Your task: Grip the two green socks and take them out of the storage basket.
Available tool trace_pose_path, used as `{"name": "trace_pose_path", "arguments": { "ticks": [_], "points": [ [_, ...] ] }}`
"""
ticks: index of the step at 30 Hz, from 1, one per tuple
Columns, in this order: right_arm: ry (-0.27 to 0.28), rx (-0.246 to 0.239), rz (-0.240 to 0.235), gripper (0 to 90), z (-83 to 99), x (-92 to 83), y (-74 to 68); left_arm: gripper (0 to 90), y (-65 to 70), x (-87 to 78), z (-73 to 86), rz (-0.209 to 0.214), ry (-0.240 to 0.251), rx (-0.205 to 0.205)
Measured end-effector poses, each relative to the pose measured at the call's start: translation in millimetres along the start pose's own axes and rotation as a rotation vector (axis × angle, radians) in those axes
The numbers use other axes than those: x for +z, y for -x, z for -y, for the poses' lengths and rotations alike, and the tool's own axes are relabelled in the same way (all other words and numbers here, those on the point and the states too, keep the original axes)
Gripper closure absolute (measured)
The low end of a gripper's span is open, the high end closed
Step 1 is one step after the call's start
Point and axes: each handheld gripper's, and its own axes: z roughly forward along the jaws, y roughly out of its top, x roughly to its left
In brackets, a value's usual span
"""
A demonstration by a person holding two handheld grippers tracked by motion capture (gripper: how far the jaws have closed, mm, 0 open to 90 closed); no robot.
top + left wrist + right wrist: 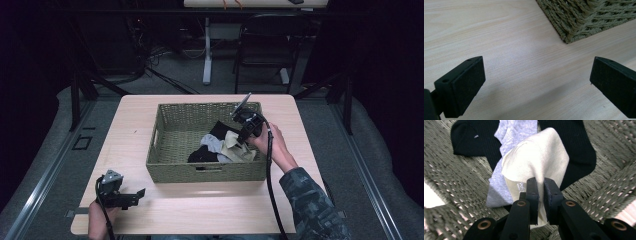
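A light wooden table [150, 107] held an olive-green woven basket [172, 170], seen from above. Inside the basket lay a small heap of socks: a cream sock [541, 157], a pale grey sock [499, 185] and black socks [474, 140].

The right gripper [538, 182], held in the person's right hand [272, 142], reached into the basket's right side. Its jaws were nearly together, pinching an edge of the cream sock between the pads. The sock draped away from the jaws over the grey sock, which in turn lay on the black ones.

The left gripper [536, 75] rested low over the bare table near the basket's front left corner, well apart from the socks. Its jaws stood wide with nothing between them.

The likely risks from here came from the thin grip. Only a fold of fabric sat between the pads, so a quick lift could have let the cream sock slip free and drop back into the basket. The grey sock lay pressed against the cream one and might have clung and ridden up with it. Loose fabric could also have snagged on the rough weave of the basket wall, tugging the sock out of the jaws.
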Motion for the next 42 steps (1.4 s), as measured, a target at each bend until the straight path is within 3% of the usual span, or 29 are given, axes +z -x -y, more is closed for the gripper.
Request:
{"name": "trace_pose_path", "arguments": {
  "ticks": [4, 23, 28, 42],
  "points": [
    [0.018, 0.002, -0.019, 83.2, -1.5, -11.1, 1.2, 0.0, 0.0, 0.2, 0.0, -0.002, -0.004, 0.001],
    [0.125, 0.008, -0.026, 83.0, -4.8, -61.8, 3.8, 0.1, 0.8, 0.6, -0.3, -0.003, -0.005, 0.003],
    [0.129, -0.002, -0.022, 82.8, -4.6, -73.5, 4.7, 0.1, 1.6, 0.0, -0.5, -0.002, -0.006, 0.006],
    [0.201, -0.006, -0.011, 82.8, 9.4, -117.2, 8.3, 0.1, 0.4, 0.3, 0.6, -0.005, -0.011, 0.001]
  ]
}}
